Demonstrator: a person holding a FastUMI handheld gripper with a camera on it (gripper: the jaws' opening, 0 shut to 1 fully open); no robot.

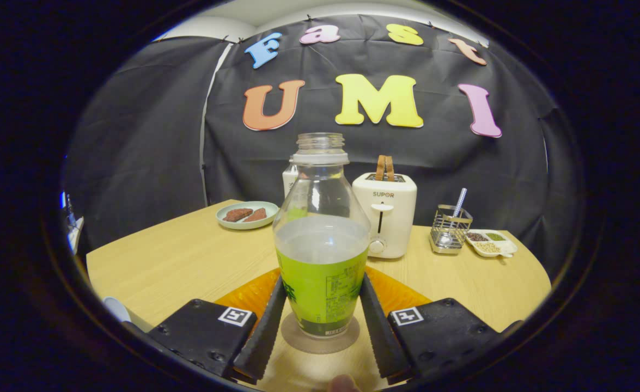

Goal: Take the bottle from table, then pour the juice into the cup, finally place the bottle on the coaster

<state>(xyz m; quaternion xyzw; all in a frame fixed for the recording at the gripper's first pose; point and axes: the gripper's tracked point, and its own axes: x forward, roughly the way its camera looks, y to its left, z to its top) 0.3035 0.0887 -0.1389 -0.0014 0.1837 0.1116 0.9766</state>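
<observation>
Gripper fingers flank the bottle at label height, one on each side of the lower body. Both fingers look to be against the label, so I read it as pinching the bottle, though a hairline gap on either side can't be ruled out.

Key relation: bottle is dead centre between the fingers, long axis vertical, neck up, no cap on. Its base sits on the round coaster, inside the coaster's outline, just ahead of the finger roots. Liquid level is around the shoulder of the label.

An orange mat lies under and behind the coaster, on the wooden table.

Beyond the bottle: toaster just right of it and further back, a plate with two brown pieces to the left, a wire holder and a small divided dish far right. I see no cup for certain.

Judgement: the bottle is already standing on the coaster, so this looks like the final placement. Next move would be spreading the fingers and backing straight out along the approach line; any sideways drag risks tipping an uncapped bottle.
</observation>
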